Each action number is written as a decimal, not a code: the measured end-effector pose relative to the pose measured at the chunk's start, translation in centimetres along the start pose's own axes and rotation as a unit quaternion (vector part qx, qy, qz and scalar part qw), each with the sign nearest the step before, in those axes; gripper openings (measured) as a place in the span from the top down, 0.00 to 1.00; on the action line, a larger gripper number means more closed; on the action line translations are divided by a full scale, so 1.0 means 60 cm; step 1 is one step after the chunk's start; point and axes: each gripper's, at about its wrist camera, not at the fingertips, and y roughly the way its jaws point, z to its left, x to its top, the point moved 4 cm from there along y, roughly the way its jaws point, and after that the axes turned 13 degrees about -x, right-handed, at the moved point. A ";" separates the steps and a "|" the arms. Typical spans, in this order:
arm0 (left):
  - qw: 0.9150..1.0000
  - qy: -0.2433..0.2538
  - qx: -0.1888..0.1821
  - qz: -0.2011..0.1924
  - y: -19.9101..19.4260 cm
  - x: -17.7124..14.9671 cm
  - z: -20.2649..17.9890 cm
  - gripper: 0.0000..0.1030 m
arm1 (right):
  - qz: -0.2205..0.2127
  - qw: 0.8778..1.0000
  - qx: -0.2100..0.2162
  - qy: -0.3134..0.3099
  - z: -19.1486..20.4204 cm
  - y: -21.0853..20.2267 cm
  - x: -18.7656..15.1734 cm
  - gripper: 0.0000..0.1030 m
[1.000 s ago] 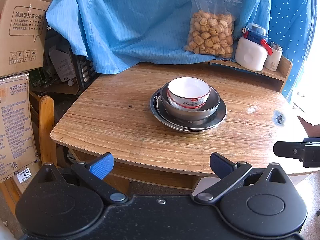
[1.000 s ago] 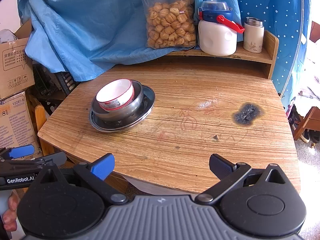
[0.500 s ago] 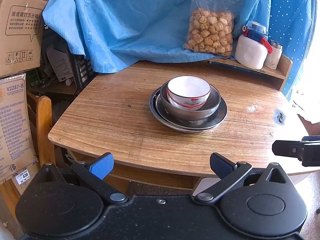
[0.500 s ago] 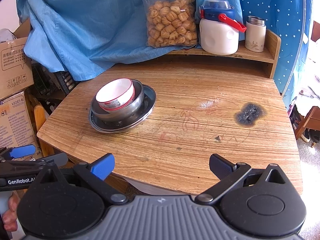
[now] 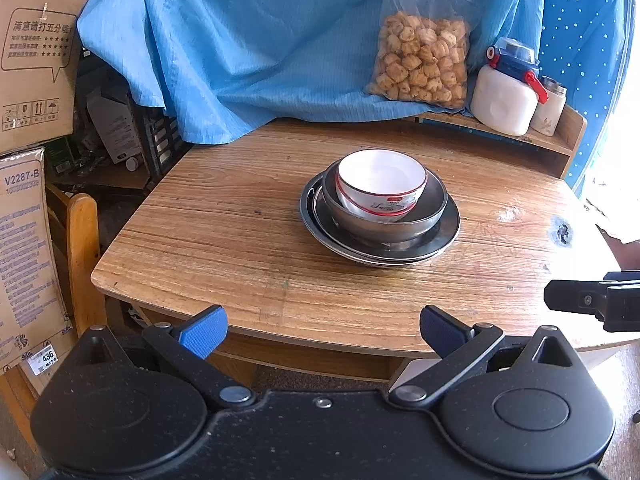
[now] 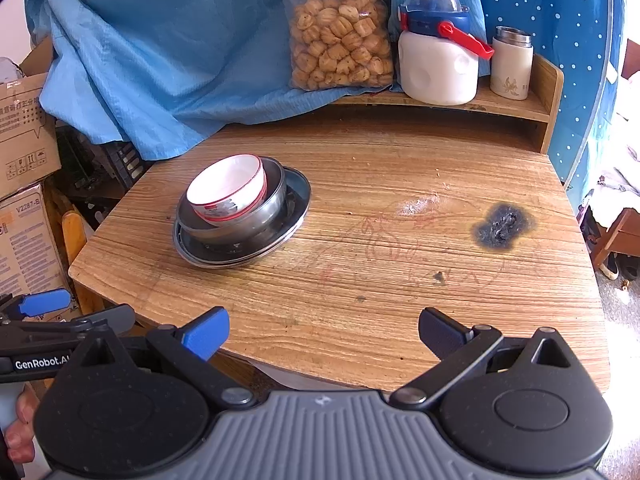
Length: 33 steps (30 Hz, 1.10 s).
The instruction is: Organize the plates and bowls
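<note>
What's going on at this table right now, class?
A person holds a gripper in each hand at the near edge of a wooden table. The left gripper and right gripper are both open and hold nothing. The dishes are nested in one stack: a white bowl with a red rim sits in a metal bowl, which rests on metal plates. Neither gripper touches the stack.
</note>
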 end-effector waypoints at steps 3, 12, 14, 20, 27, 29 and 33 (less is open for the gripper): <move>1.000 0.001 -0.001 0.002 0.003 0.002 0.002 0.01 | 0.001 1.000 -0.001 0.001 0.001 0.002 0.000 0.00; 1.000 0.002 -0.003 0.003 0.007 0.004 0.002 0.01 | 0.005 1.000 -0.005 0.002 0.004 0.006 0.001 0.00; 1.000 0.002 -0.003 0.003 0.008 0.004 0.003 0.01 | 0.005 1.000 -0.006 0.002 0.005 0.005 0.001 0.00; 1.000 0.004 -0.006 0.004 0.011 0.004 0.003 0.01 | 0.006 1.000 -0.008 0.004 0.003 0.005 0.000 0.00; 1.000 0.004 -0.007 0.004 0.010 0.004 0.003 0.01 | 0.006 1.000 -0.008 0.004 0.003 0.005 0.000 0.00; 1.000 0.004 -0.007 0.004 0.010 0.005 0.003 0.01 | 0.007 1.000 -0.008 0.003 0.003 0.005 -0.001 0.00; 1.000 0.004 -0.010 0.005 0.009 0.001 0.002 0.01 | 0.008 1.000 -0.008 0.003 0.004 0.004 -0.004 0.00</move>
